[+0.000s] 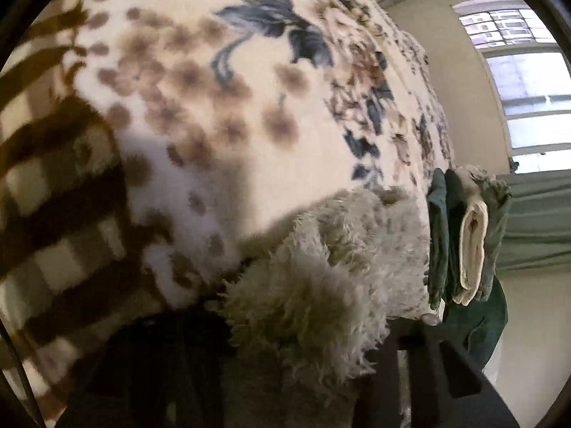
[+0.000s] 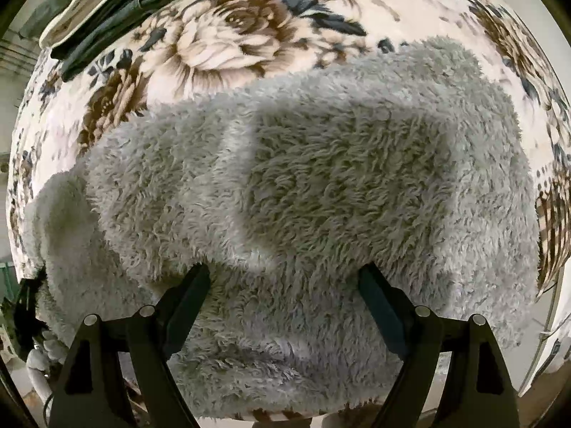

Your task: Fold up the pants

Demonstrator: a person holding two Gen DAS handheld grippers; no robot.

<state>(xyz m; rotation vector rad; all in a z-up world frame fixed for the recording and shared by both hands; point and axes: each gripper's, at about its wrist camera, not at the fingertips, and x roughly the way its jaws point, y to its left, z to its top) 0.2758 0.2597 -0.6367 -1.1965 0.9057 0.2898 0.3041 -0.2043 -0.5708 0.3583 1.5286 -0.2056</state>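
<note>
Left gripper (image 1: 307, 324), angled down at the near edge of the bed: its jaws stand narrow with a tuft of the fluffy grey pants (image 2: 303, 192) bunched between them; the fingers are largely buried in pile and shadow, so the pinch looks made but cannot be confirmed. Right gripper (image 2: 285, 285), pointing straight down: jaws spread wide, fingertips resting on or just above the fleece, nothing held. The pants lie spread across the floral blanket (image 2: 221, 39) that covers the bed, one end hanging toward the near left edge. A stack of folded clothes (image 1: 467, 232) sits at the far right corner in the left wrist view, well apart from the work.

For a clean fold, the left pinch should take the full thickness of the edge, not loose pile alone. The right gripper would best close on the matching edge before either hand lifts, so both corners travel together. Lifting low and laying the fabric over slowly should prevent the thick fleece from rolling or dragging the blanket.
</note>
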